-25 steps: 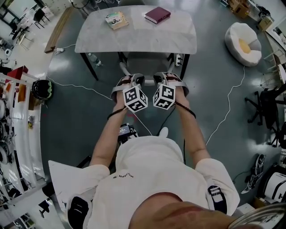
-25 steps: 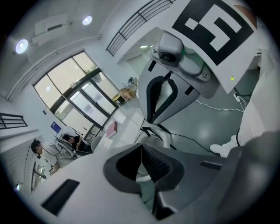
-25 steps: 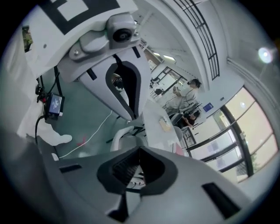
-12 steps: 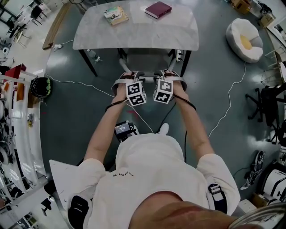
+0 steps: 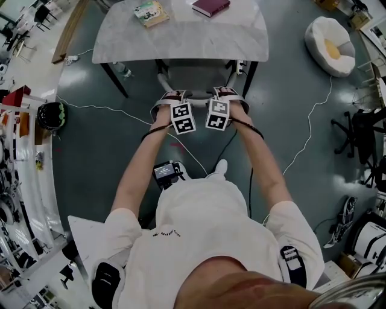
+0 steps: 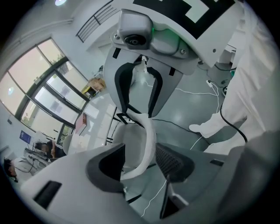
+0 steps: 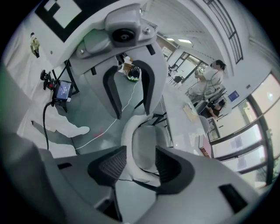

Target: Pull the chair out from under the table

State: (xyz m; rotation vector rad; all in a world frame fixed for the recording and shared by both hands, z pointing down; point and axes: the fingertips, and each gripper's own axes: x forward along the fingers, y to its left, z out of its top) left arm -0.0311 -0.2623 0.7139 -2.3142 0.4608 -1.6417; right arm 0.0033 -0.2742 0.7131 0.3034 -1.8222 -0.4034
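**A:** How do the claws stand?

**B:** The left claw (image 6: 140, 159) and the right claw (image 7: 141, 168) are side by side, and both are opening. Each has the white top rim of the chair (image 5: 199, 77) back between its jaws, with the pads clear of it.

**A:** And the chair itself?

**B:** It is partly tucked under the near edge of the desk (image 5: 181, 42), backrest toward the person. Two books (image 5: 151, 11) lie on the desk's far side.

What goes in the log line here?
chair: partly under table | left gripper: opening, backrest between jaws | right gripper: opening, backrest between jaws
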